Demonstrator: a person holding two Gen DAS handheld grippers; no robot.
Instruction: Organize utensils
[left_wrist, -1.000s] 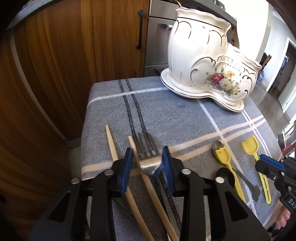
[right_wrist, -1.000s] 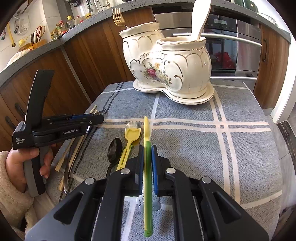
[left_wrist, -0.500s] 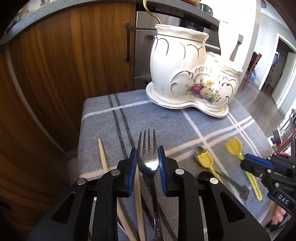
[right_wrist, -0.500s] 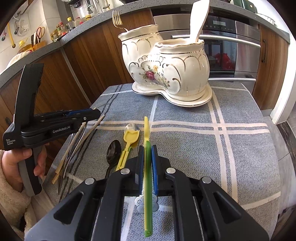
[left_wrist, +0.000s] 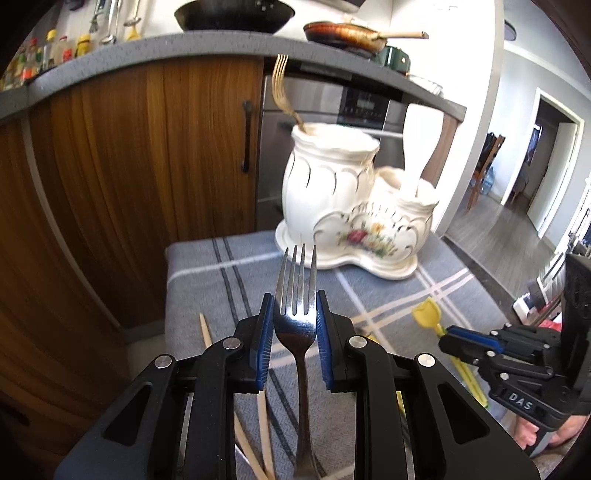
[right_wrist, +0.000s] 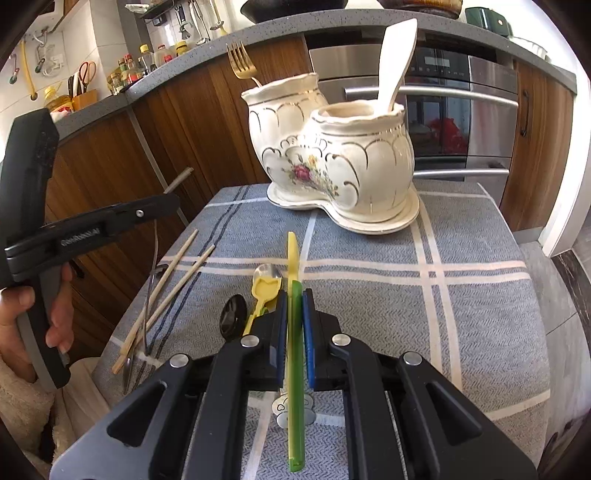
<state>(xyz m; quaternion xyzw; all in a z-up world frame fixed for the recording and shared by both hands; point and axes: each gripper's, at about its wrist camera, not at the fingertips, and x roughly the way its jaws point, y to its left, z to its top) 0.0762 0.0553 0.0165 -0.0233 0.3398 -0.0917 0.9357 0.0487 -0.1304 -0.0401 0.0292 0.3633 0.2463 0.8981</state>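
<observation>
My left gripper (left_wrist: 294, 296) is shut on a silver fork (left_wrist: 297, 280), tines forward, held up off the grey checked cloth (left_wrist: 207, 280). Its handle hangs down behind the pads. In the right wrist view the left gripper (right_wrist: 162, 203) sits at the left, in a hand. My right gripper (right_wrist: 294, 291) is shut on a yellow-green plastic utensil (right_wrist: 292, 254), low over the cloth. The white flowered ceramic holder (right_wrist: 332, 162) stands at the back of the table. A gold fork (right_wrist: 242, 64) is in its taller pot and a white spatula (right_wrist: 397, 55) in the lower one.
Two wooden chopsticks (right_wrist: 173, 280), a black spoon (right_wrist: 232, 321) and a yellow scoop on a metal spoon (right_wrist: 266, 286) lie on the cloth. Wooden cabinets (left_wrist: 129, 184) and an oven (right_wrist: 461, 122) stand behind the table. The table's left edge drops off beside the chopsticks.
My left gripper closed on the silver fork and lifted it off the cloth, tilting up toward the holder. The right gripper stayed put with its utensil.
</observation>
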